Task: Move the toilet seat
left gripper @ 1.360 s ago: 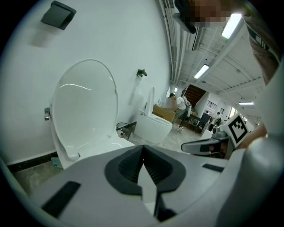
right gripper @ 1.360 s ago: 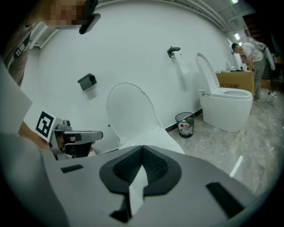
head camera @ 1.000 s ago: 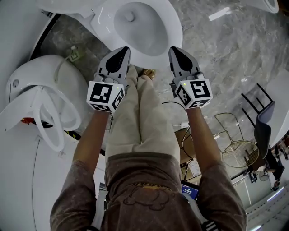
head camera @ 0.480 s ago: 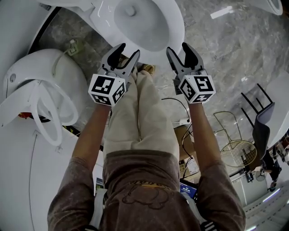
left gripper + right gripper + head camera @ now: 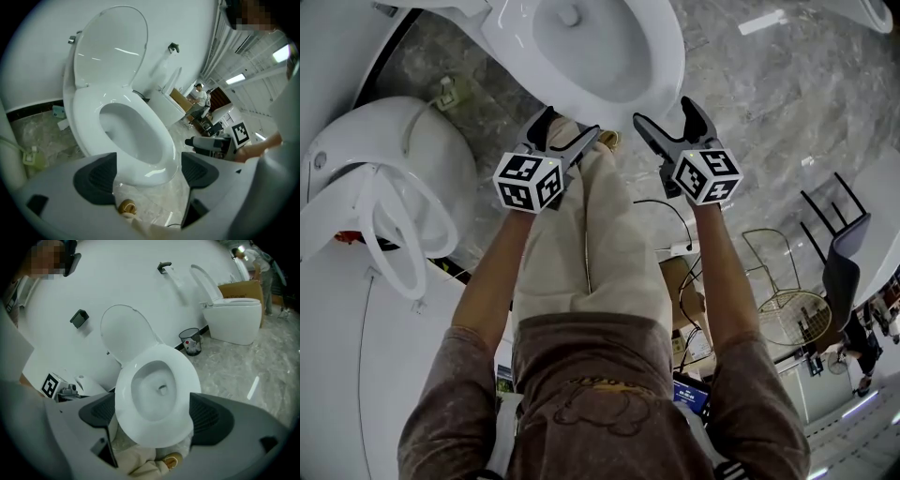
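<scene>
Both tongs are spreading as we look: the left gripper [image 5: 572, 125] and the right gripper [image 5: 664, 112] have their jaws swinging wide, and nothing sits between either pair of pads, only air and the view beyond. They hang side by side above the person's knees, just short of the front of the bowl. The toilet seat [image 5: 190, 385] lies flat on the bowl, ring down, while the lid [image 5: 110, 44] stands up against the wall behind. So the reach hasn't begun, and here's how I'd play it: bring the open jaws low to the ring's front edge, one each side of centre, and slip the lower jaw under the overhang so the pads pinch the ring alone, not the porcelain lip beneath. Glossy plastic will likely slide, so a deep bite looks wiser than a fingertip nip. Then lift evenly, following the hinge's arc back toward the lid, keeping both tongs level so the ring doesn't twist
</scene>
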`<state>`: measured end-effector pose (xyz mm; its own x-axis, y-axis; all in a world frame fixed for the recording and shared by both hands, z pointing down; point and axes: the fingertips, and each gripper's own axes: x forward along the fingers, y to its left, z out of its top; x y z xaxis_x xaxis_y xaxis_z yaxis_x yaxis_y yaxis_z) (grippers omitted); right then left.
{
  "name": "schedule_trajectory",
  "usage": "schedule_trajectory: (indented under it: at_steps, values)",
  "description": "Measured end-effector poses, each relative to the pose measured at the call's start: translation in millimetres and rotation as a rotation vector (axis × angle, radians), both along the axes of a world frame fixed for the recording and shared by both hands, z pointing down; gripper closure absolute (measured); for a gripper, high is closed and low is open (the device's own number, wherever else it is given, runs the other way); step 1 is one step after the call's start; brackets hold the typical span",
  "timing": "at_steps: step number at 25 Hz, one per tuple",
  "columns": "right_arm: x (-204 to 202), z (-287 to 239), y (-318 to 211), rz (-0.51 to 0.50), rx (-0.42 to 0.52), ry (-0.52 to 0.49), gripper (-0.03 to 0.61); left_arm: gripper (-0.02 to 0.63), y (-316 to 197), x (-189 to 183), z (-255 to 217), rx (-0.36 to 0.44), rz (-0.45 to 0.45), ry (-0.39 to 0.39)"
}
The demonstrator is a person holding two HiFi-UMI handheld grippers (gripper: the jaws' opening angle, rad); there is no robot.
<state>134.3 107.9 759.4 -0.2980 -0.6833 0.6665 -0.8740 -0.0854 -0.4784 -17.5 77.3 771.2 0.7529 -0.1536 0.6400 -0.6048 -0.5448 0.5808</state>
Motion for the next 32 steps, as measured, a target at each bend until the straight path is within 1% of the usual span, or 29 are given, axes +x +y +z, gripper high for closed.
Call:
schedule_trajectory:
  at_steps: [3,5,9,11,15,21,27,32]
  values:
    - [6,14,10,0.020,-0.039,-0.008,0.089,0.190,9,-6,15,-0.039,-0.009,-0.030]
    - [9,25,15,0.036,-0.068,-0.021,0.089,0.189,16,-8,25,-0.068,0.001,-0.048]
    - [9,45,25,0.037,-0.117,-0.041,0.089,0.189,29,-3,40,-0.122,0.015,-0.059]
    - [6,55,29,0.032,-0.139,-0.048,0.090,0.190,35,0,47,-0.137,0.024,-0.063]
    - [0,74,37,0.025,-0.178,-0.077,0.091,0.190,36,-1,54,-0.133,0.020,-0.066]
    - [-7,89,42,0.012,-0.207,-0.101,0.090,0.190,46,-10,73,-0.192,-0.005,-0.103]
    - [-13,90,39,-0.011,-0.208,-0.104,0.091,0.190,46,5,75,-0.202,-0.015,-0.073]
    - [-11,90,40,0.011,-0.226,-0.120,0.091,0.190,48,11,75,-0.220,-0.025,-0.063]
